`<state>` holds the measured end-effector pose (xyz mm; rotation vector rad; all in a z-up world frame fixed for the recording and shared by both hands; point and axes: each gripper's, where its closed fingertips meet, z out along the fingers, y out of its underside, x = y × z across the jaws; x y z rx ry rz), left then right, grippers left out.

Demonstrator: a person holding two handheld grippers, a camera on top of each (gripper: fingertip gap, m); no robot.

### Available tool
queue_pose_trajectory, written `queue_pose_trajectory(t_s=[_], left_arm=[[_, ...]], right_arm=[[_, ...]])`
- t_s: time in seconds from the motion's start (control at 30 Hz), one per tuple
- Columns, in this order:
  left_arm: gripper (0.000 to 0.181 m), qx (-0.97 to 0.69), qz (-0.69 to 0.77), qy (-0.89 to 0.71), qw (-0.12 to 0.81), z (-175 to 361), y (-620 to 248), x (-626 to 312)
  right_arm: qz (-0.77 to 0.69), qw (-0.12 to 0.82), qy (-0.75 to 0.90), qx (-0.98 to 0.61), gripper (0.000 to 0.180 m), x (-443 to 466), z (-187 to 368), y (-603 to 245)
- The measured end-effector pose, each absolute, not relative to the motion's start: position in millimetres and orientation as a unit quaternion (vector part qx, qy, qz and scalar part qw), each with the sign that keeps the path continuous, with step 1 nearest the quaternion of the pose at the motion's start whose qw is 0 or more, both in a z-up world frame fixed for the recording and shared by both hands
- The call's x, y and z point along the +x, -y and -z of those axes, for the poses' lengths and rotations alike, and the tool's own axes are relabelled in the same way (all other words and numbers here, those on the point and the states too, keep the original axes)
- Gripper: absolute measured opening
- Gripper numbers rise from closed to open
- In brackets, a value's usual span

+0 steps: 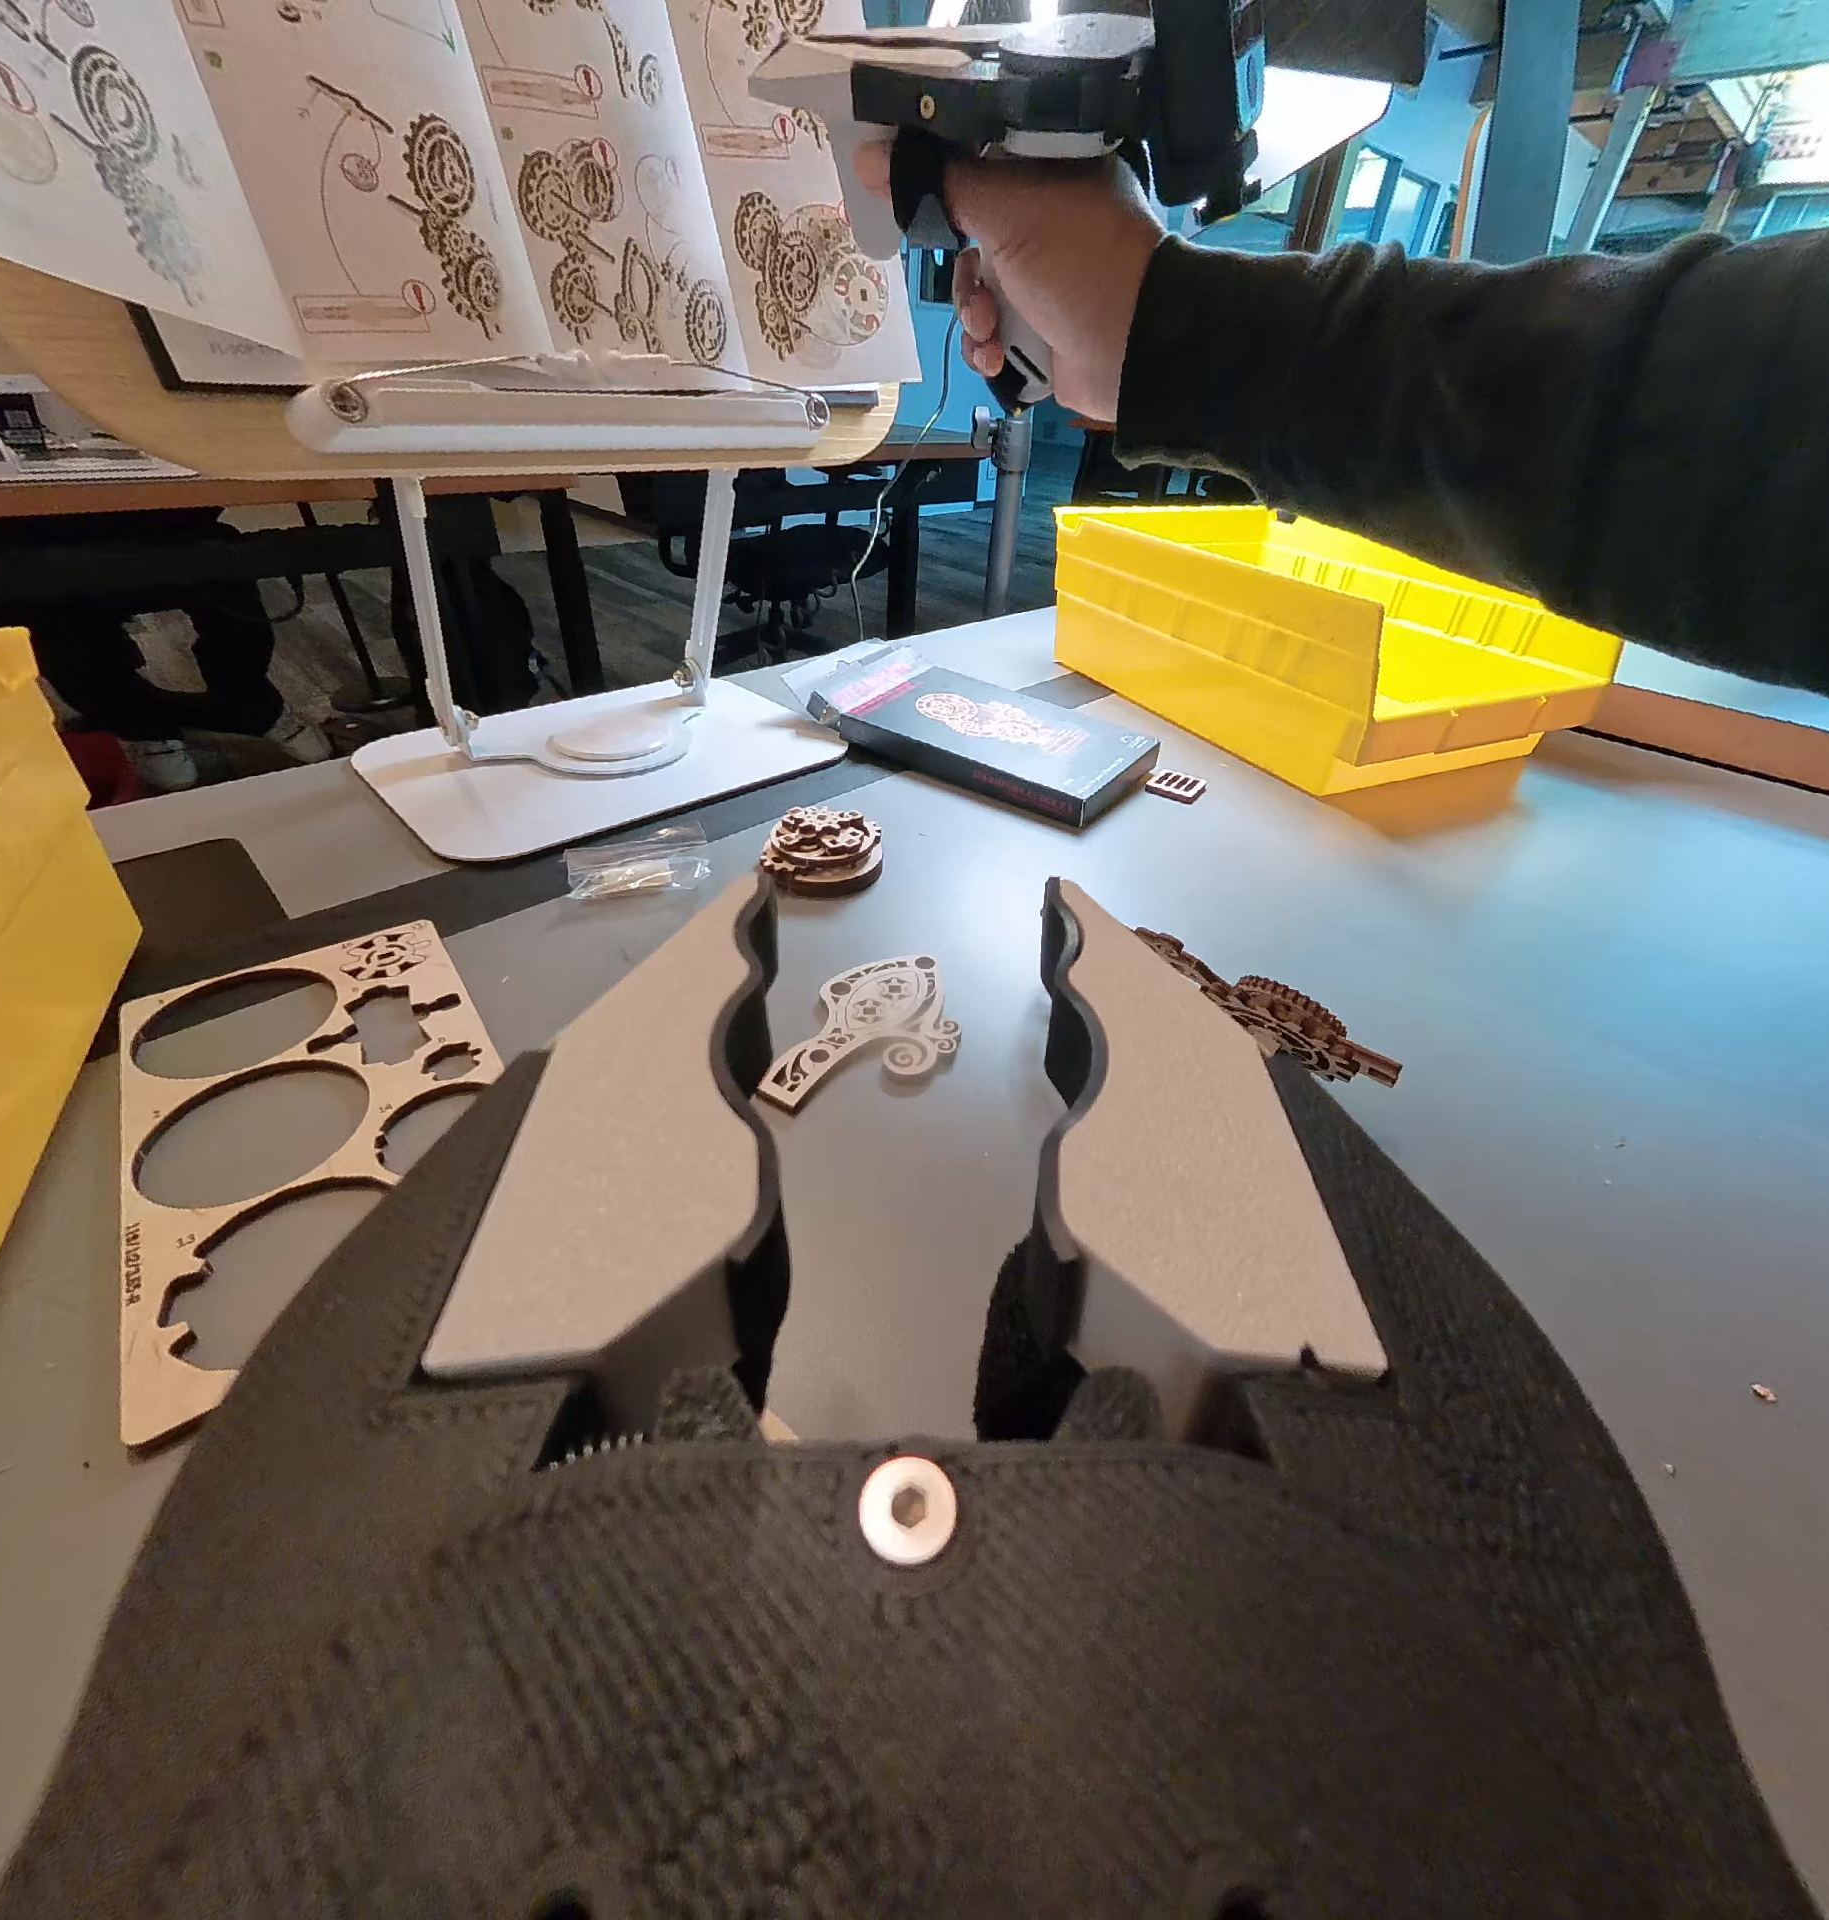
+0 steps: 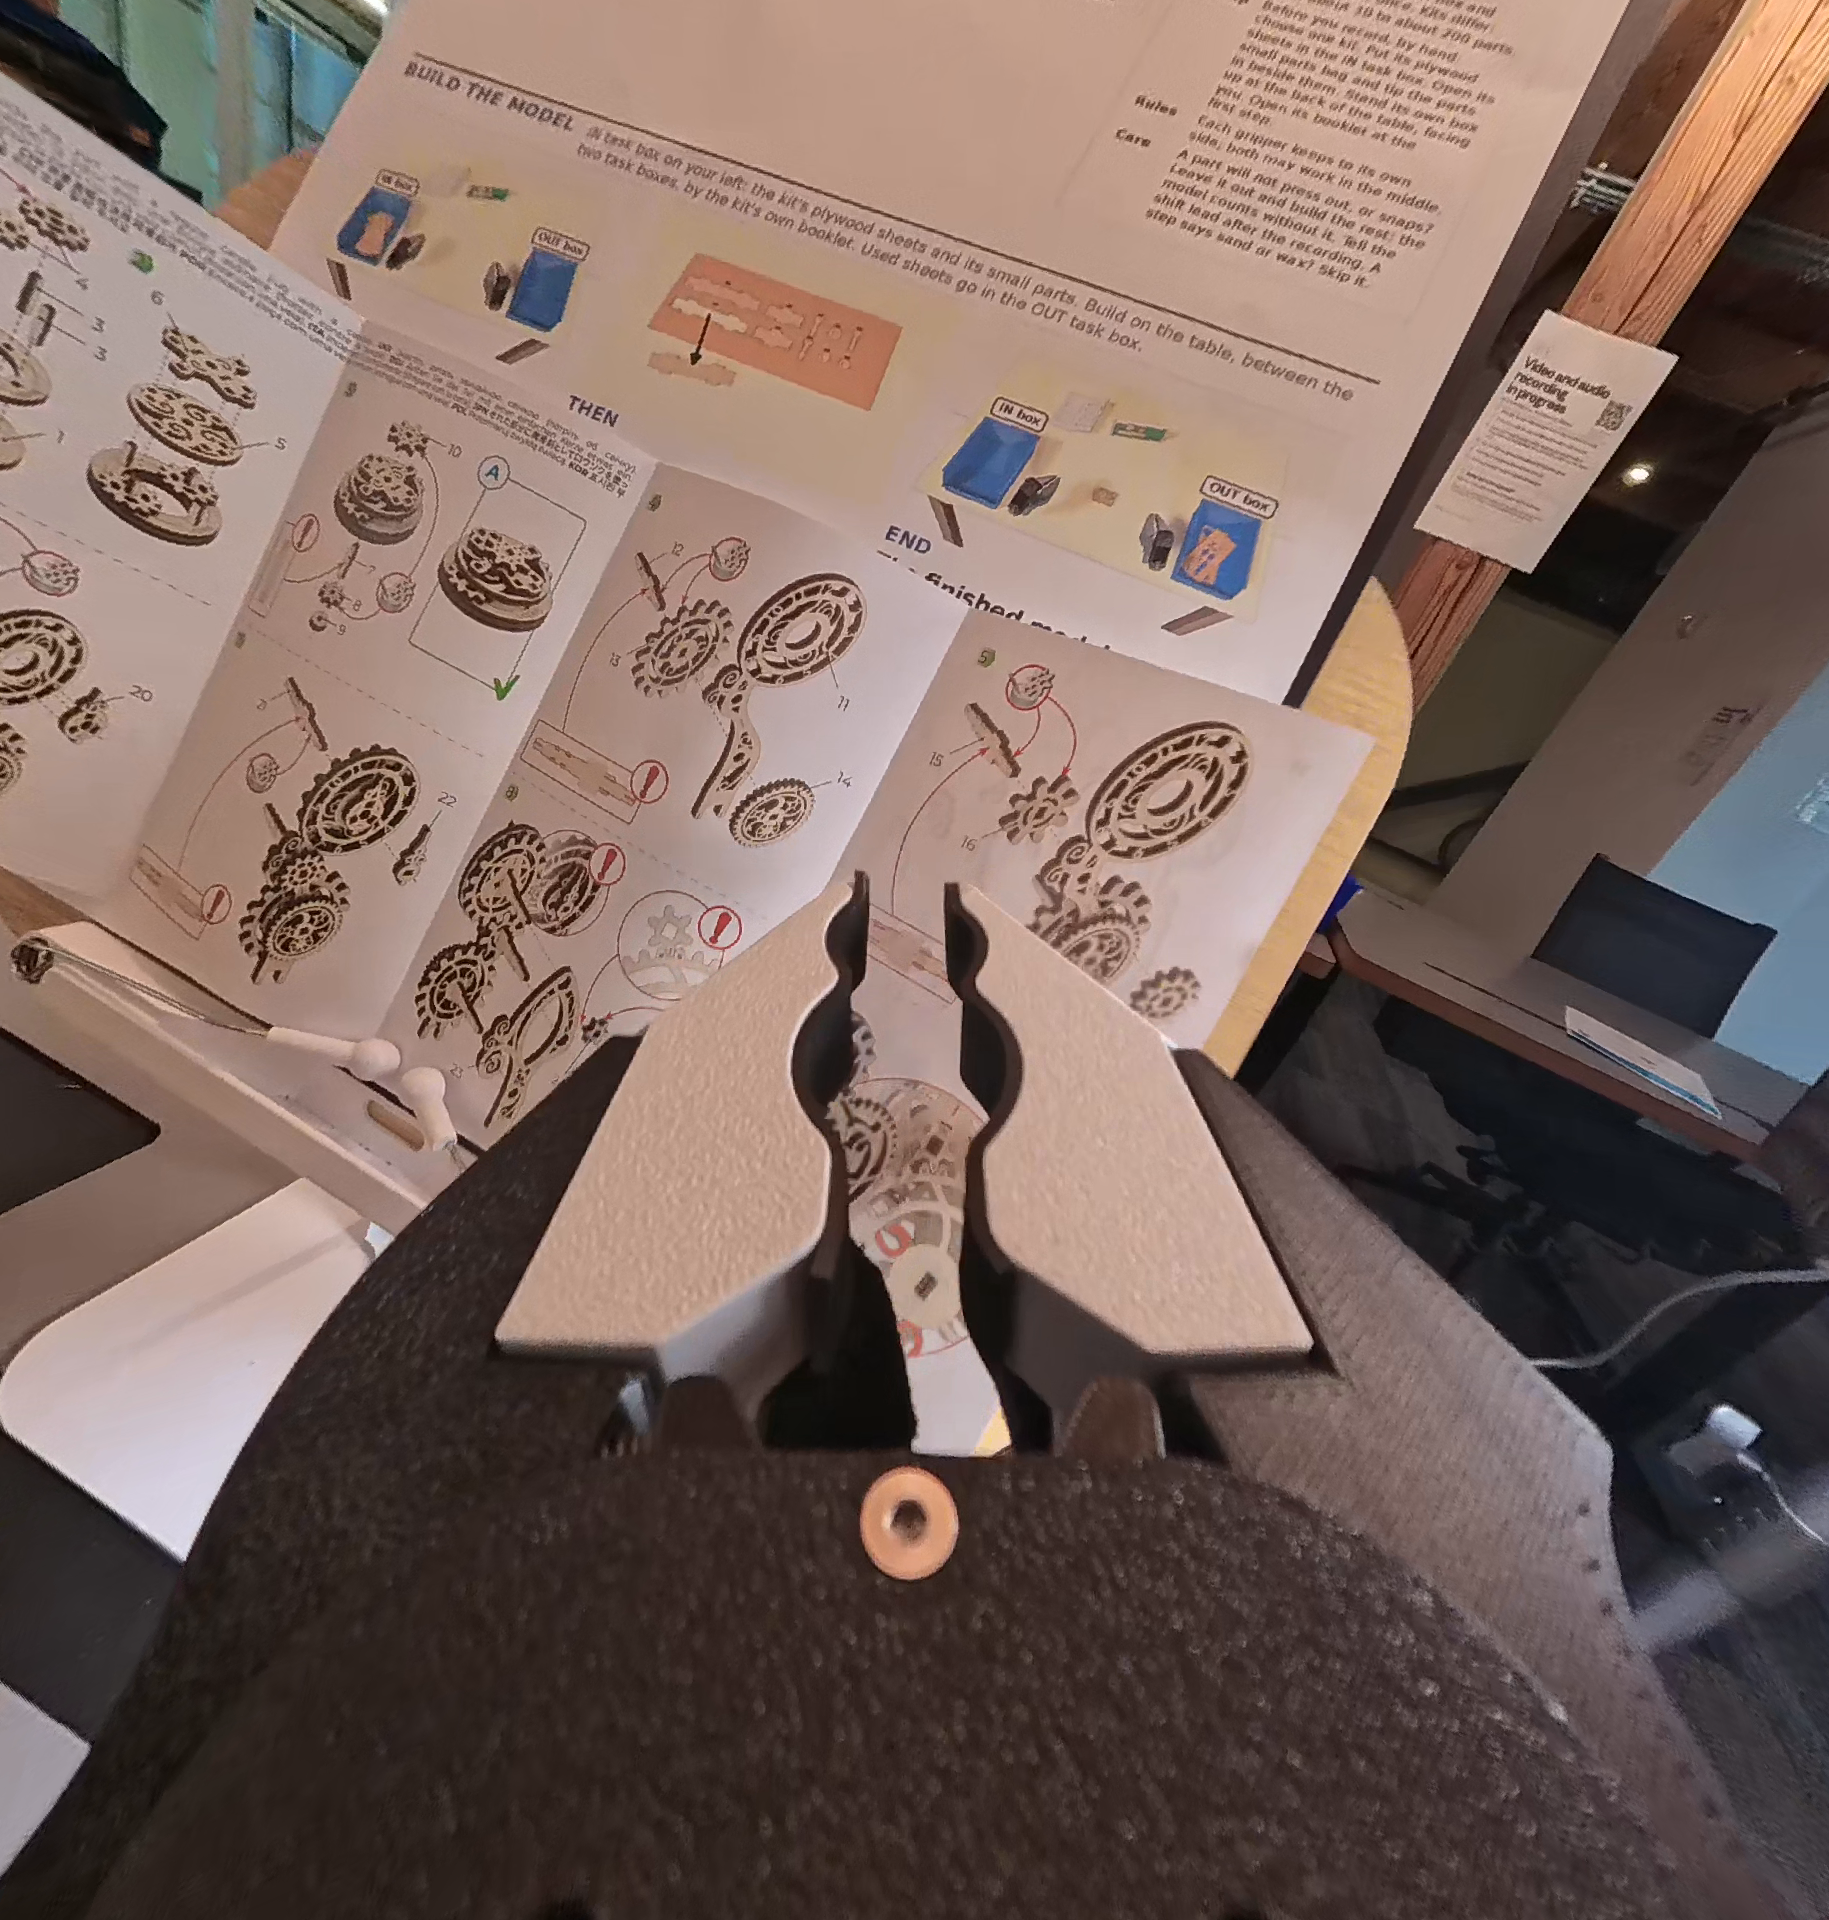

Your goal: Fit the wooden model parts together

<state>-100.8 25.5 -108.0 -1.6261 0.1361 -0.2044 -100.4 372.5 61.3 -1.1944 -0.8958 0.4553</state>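
In the left wrist view my left gripper (image 1: 905, 914) is open and empty, low over the grey table (image 1: 1512, 1039). A pale, flat ornate wooden part (image 1: 868, 1023) lies on the table between its fingers, apart from both. A round dark gear stack (image 1: 822, 847) sits just beyond the fingertips. A longer dark gear assembly (image 1: 1284, 1013) lies to the right, partly hidden by the right finger. My right gripper (image 2: 905, 894) is raised in front of the open instruction booklet (image 2: 598, 748), jaws a narrow gap apart with nothing between them. It also shows in the left wrist view (image 1: 816, 73), held by a hand.
A plywood sheet with cut-outs (image 1: 266, 1122) lies at the left. Yellow bins stand at the left edge (image 1: 16, 935) and back right (image 1: 1325, 644). The white booklet stand (image 1: 598, 769), a black box (image 1: 993, 738), a small plastic bag (image 1: 635, 868) and a small dark wooden piece (image 1: 1175, 781) are behind. My hands' fingertips stand some 40 centimeters from each other.
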Motion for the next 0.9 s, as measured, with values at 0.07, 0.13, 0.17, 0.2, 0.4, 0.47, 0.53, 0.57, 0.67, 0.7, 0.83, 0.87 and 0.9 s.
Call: queue_pose_trajectory(t_s=[0.07, 0.13, 0.17, 0.2, 0.4, 0.47, 0.53, 0.57, 0.67, 0.7, 0.83, 0.87, 0.9], left_arm=[[0.05, -0.725, 0.09, -0.061, 0.68, 108.4, -25.6, -100.9], [0.05, -0.726, 0.09, -0.061, 0.679, 109.1, -25.8, -101.0], [0.05, -0.726, 0.09, -0.061, 0.679, 109.4, -25.9, -101.2], [0.05, -0.726, 0.09, -0.06, 0.679, 109.7, -26.0, -101.3], [0.049, -0.727, 0.09, -0.061, 0.678, 110.7, -26.4, -101.0], [0.05, -0.728, 0.09, -0.062, 0.677, 111.0, -26.5, -100.7], [0.049, -0.728, 0.09, -0.061, 0.677, 110.9, -26.4, -100.9], [0.049, -0.728, 0.09, -0.061, 0.677, 111.1, -26.4, -100.9], [0.049, -0.728, 0.091, -0.062, 0.677, 111.1, -26.6, -100.5], [0.05, -0.728, 0.09, -0.062, 0.677, 111.1, -26.6, -100.4], [0.05, -0.728, 0.092, -0.062, 0.676, 111.6, -26.7, -100.3], [0.05, -0.728, 0.092, -0.061, 0.677, 111.5, -26.7, -100.3], [0.05, -0.728, 0.092, -0.061, 0.677, 111.3, -26.7, -100.3]], right_arm=[[-0.206, 0.709, 0.405, -0.539, 0.012, -100.8, -58.4, -371.8], [-0.208, 0.708, 0.407, -0.538, 0.012, -101.2, -56.0, -370.6], [-0.209, 0.707, 0.408, -0.538, 0.012, -101.6, -54.9, -369.7], [-0.21, 0.707, 0.409, -0.538, 0.012, -102.0, -54.1, -368.7], [-0.22, 0.704, 0.416, -0.533, 0.011, -105.3, -51.7, -359.7], [-0.223, 0.703, 0.418, -0.531, 0.011, -106.7, -51.1, -356.6], [-0.226, 0.702, 0.421, -0.529, 0.012, -108.4, -50.4, -353.7], [-0.227, 0.701, 0.422, -0.528, 0.011, -109.4, -50.1, -352.2], [-0.231, 0.699, 0.425, -0.526, 0.011, -112.4, -49.4, -347.9], [-0.232, 0.699, 0.426, -0.525, 0.011, -113.2, -49.4, -346.4], [-0.231, 0.7, 0.432, -0.52, 0.011, -116.2, -49.7, -342.0], [-0.23, 0.7, 0.433, -0.519, 0.012, -116.7, -49.6, -341.0], [-0.231, 0.7, 0.434, -0.518, 0.012, -117.0, -49.8, -340.1]])
